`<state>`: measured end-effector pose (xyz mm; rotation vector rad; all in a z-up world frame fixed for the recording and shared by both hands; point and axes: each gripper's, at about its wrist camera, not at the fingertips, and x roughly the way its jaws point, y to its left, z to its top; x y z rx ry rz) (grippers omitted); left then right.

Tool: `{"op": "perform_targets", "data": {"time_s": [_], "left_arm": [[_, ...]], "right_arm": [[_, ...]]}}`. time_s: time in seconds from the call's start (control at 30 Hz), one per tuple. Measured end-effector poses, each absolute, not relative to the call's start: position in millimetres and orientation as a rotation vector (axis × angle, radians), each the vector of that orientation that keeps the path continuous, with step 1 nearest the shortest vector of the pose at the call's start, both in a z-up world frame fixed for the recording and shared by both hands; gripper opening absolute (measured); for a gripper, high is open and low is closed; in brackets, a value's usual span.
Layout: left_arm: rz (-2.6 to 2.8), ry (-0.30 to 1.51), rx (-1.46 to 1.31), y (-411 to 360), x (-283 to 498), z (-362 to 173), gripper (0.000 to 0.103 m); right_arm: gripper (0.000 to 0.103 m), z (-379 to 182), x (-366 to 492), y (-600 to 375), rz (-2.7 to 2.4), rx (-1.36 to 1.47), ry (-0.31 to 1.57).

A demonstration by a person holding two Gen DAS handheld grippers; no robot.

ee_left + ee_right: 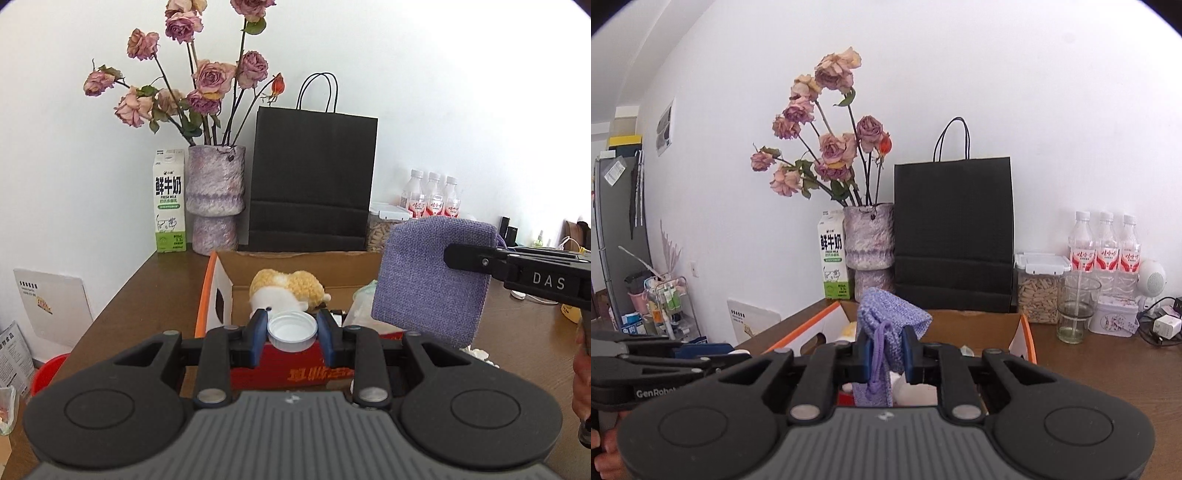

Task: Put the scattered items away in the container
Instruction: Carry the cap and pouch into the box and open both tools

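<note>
My left gripper [292, 329] is shut on a white bottle cap [291, 332] and holds it over the near edge of the open cardboard box [295, 254]. A yellow and white plush toy [286, 291] lies inside the box. My right gripper [885, 352] is shut on a purple woven drawstring pouch [890, 321], held above the box [975, 321]. In the left wrist view the pouch [432, 280] hangs over the box's right side, gripped by the right gripper's fingers [469, 256]. The left gripper also shows in the right wrist view at lower left [701, 350].
Behind the box stand a black paper bag [312, 184], a vase of dried roses [216, 199] and a milk carton [169, 201]. To the right are water bottles [1102, 243], a jar of pellets [1038, 288], a glass [1076, 310], a tin [1113, 319] and cables. The brown table's left edge [110, 306] drops off.
</note>
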<state>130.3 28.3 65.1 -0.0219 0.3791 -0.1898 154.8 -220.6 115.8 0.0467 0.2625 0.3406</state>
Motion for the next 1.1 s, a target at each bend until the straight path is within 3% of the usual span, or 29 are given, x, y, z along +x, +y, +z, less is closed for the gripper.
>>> {"op": "perform_targets", "data": {"time_s": [0.4, 0.8, 1.1], "left_arm": [[-0.253, 0.345, -0.051, -1, 207, 82, 0.029], [-0.268, 0.419, -0.063, -22, 282, 50, 0.029], [-0.267, 0.510, 0.010, -31, 313, 20, 0.029]], "right_arm": [[0.015, 117, 237, -248, 0.292, 0.162, 0.258], [0.015, 73, 311, -263, 0.295, 0.229, 0.363], [0.017, 52, 340, -253, 0.241, 0.109, 0.442]]}}
